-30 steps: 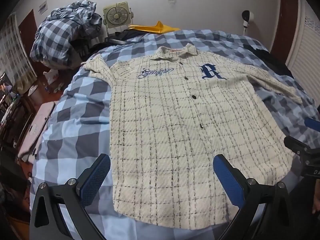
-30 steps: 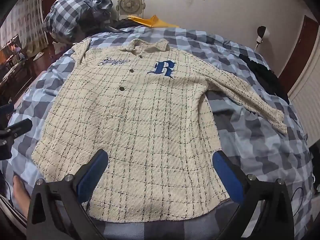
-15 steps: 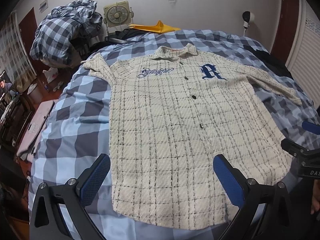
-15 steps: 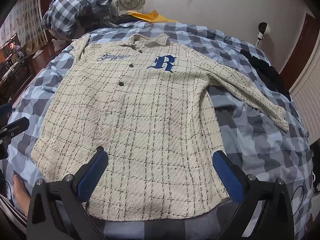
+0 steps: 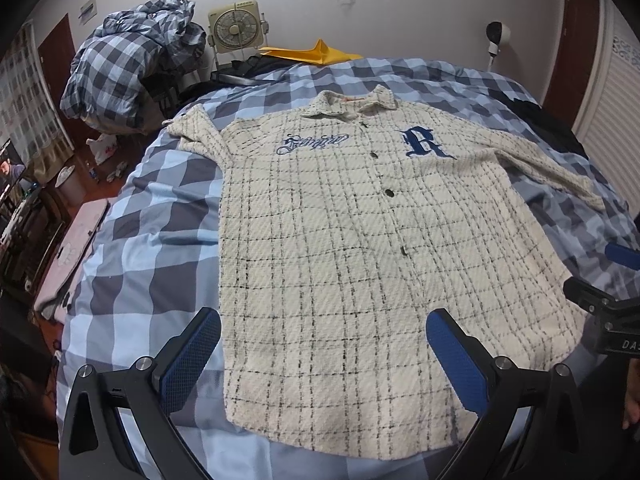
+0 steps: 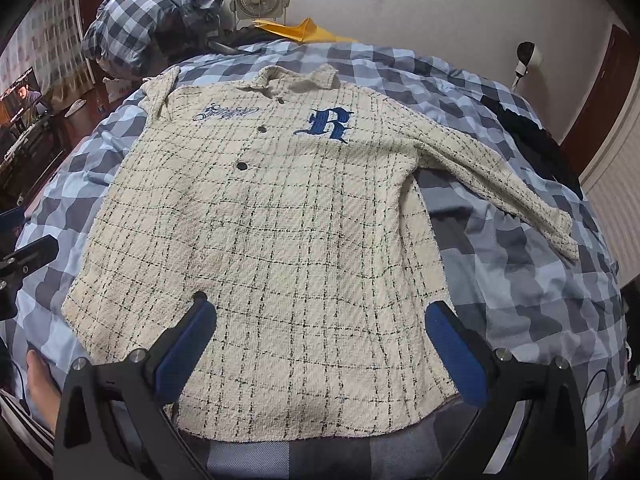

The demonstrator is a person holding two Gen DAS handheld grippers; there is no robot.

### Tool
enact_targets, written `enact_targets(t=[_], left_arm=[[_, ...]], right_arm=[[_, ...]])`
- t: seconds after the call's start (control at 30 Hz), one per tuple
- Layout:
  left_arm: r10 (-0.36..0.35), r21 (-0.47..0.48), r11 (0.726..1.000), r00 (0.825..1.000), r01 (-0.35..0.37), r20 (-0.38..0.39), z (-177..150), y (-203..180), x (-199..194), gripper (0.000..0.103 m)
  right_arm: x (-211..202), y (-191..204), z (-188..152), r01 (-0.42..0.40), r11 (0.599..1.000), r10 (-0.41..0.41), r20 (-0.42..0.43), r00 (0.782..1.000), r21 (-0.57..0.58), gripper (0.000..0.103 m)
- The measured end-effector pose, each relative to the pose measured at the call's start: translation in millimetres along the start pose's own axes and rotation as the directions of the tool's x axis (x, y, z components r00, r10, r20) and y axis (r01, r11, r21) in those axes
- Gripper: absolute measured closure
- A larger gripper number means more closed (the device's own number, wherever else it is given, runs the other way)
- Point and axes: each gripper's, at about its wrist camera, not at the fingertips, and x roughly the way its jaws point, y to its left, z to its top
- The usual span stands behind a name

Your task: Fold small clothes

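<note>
We see a cream shirt (image 5: 360, 248) with a thin black check lying flat on the bed (image 5: 152, 216), face up, collar toward the far wall and hem toward us. On its chest there is a big blue gothic letter "R" (image 6: 328, 122), and on the other side of the chest a blue script word (image 5: 312, 144) that we cannot read. Dark round buttons (image 6: 242, 166) go down the front. One sleeve (image 6: 500, 184) stretches out over the blue and grey checked bed cover; the other sleeve (image 5: 196, 132) is bent near the collar.

Our left claw (image 5: 322, 356) hangs above the hem with its blue pads wide apart, holding nothing. Our right claw (image 6: 320, 344) is also spread wide and empty, above the hem; its one fingertip (image 6: 200, 300) seems to touch the cloth. In the left wrist view, the right claw's body shows at the edge with the letters "DA" (image 5: 628, 345); the rest is cut off.

Behind the bed stand a small box fan (image 5: 234, 28), a heap of checked bedding (image 5: 132, 68) and something yellow (image 5: 316, 53).
</note>
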Motion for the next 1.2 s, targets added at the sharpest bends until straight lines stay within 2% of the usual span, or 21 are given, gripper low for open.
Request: enact_targets(t=[1.2], left_arm=[[0.009,0.009,1.0,1.0,-0.009,-0.007,-2.2,-2.1,2.3,0.0]], right_arm=[[2.4,0.0,-1.5,-0.006,1.0,0.006,-0.004,1.0,0.007,0.001]])
